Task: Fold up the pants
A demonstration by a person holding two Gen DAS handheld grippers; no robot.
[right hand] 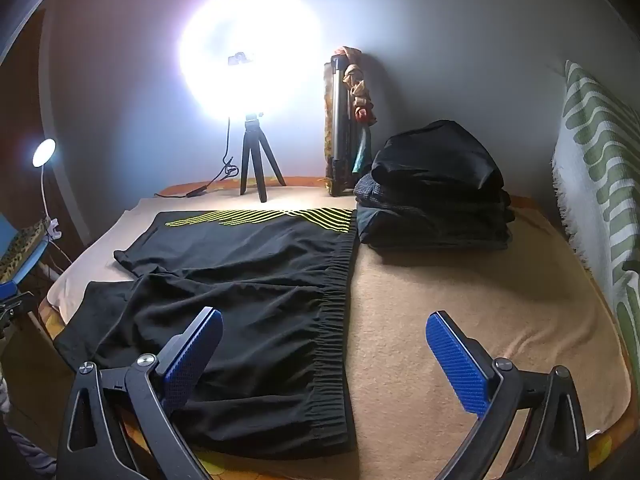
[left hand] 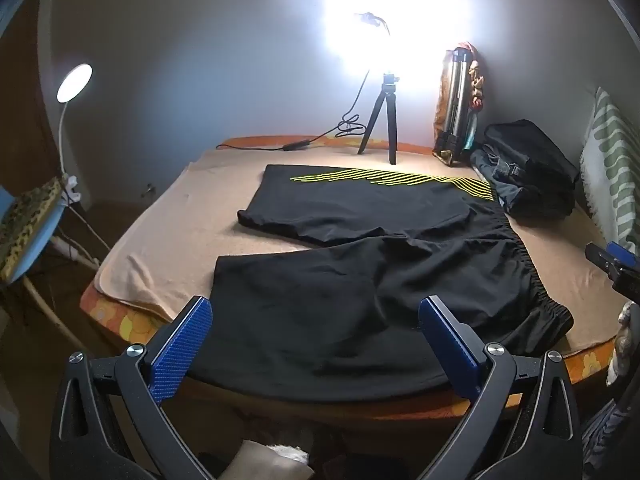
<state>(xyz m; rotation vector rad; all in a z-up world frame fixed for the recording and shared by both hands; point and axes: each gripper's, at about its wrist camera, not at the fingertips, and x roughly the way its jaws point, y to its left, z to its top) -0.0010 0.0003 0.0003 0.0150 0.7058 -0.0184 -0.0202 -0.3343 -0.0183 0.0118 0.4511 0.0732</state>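
Observation:
Black shorts (left hand: 360,280) with yellow stripes (left hand: 400,178) lie spread flat on a tan blanket (left hand: 180,216), legs to the left, elastic waistband (left hand: 528,264) to the right. My left gripper (left hand: 316,316) hovers open above the near leg, nothing between its blue pads. In the right wrist view the same shorts (right hand: 240,300) fill the left half, waistband (right hand: 336,312) running down the middle. My right gripper (right hand: 324,332) stands open above the waistband's near end, holding nothing. Its tip (left hand: 612,264) shows at the right edge of the left wrist view.
A stack of folded dark clothes (right hand: 436,192) sits at the back right. A bright lamp on a small tripod (right hand: 254,160) and a folded tripod (right hand: 340,120) stand by the far wall. A green-patterned cloth (right hand: 600,168) hangs at right. A desk lamp (left hand: 74,82) stands left.

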